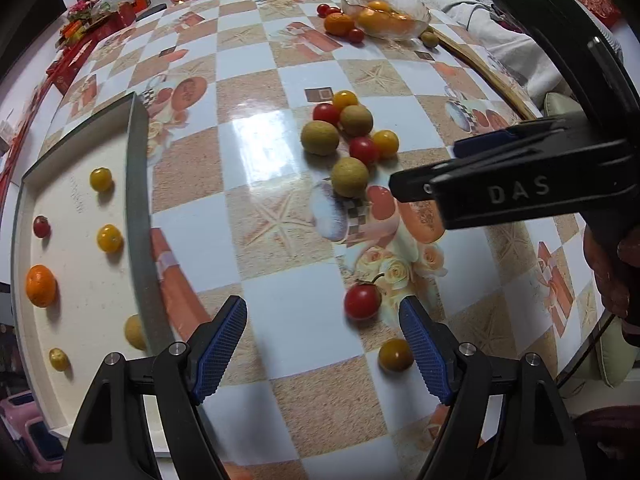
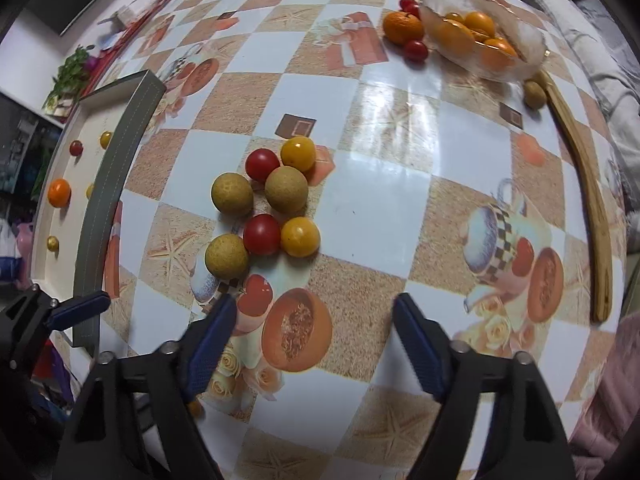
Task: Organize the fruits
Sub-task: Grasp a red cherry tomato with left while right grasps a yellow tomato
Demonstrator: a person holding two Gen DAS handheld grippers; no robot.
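Between the left tongs' [image 1: 322,344] wide blue tips, a bit to the right, sits a red tomato [image 1: 362,301] on the worktop [image 1: 260,152]. It looks like the next fruit to grab, and these tongs are nearer to it. The tray [image 1: 138,200] with sorted fruit lies to their left. The right tongs [image 2: 312,344] are wide too, holding nothing, with the fruit pile [image 2: 264,204] ahead and left.

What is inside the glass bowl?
The glass bowl holds several oranges. How many lie underneath, I cannot tell; the upper ones cover them.
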